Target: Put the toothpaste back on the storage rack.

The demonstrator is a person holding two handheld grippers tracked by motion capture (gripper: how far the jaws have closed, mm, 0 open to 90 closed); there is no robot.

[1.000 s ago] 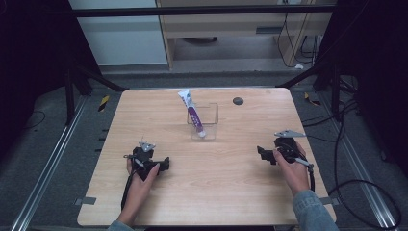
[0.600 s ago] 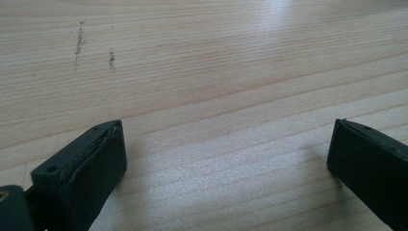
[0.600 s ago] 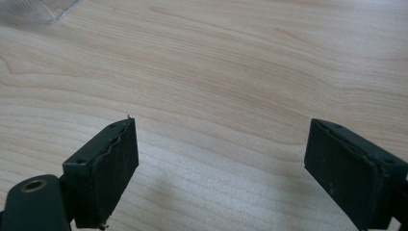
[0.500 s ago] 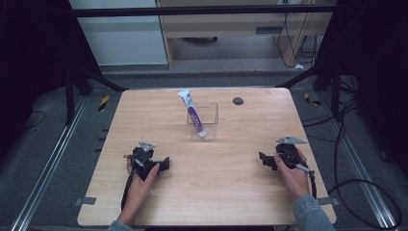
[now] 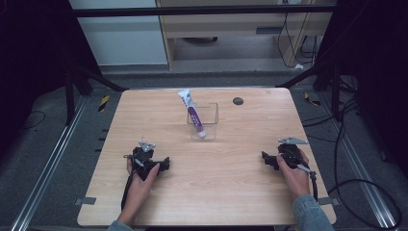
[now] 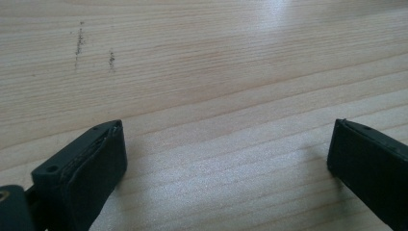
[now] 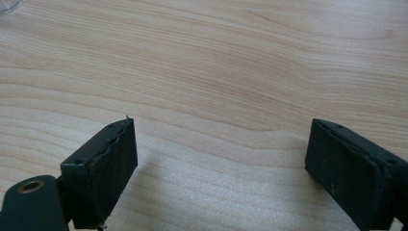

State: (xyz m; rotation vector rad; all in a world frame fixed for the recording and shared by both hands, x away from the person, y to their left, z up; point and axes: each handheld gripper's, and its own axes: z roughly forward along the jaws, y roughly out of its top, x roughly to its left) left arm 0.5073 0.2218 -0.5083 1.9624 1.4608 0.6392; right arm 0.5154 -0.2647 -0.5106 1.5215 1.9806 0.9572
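On the near half of the bench (image 5: 216, 192) the person's two hands rest, each holding a gripper. The left gripper (image 5: 163, 164) sits at about eight o'clock from the bench centre, its fingers (image 6: 91, 163) aimed toward three o'clock, across the wood. In the left gripper view those fingers stand wide apart with bare wood between them; they hold nothing and lie low over the surface. The right gripper (image 5: 267, 160) sits at about four o'clock, near the right edge, with its fingers (image 7: 106, 163) pointing toward nine o'clock, facing the other gripper. In the right gripper view they too are spread wide and empty, close above the grain.

Between the two grippers runs a broad stretch of open bench with nothing lying on it, and the near edge is free as well.

Farther out, at twelve o'clock from the bench centre, stands a small clear container (image 5: 204, 121). A white and purple tube (image 5: 194, 117) leans in it, its capped end down inside at the near side and its flat crimped end rising out past the far rim. Its long axis runs from roughly five o'clock up toward eleven o'clock, tilted rather than upright. Both grippers are well apart from it.

Beyond, toward one o'clock near the far edge, a small dark round disc (image 5: 237, 100) lies on the wood.
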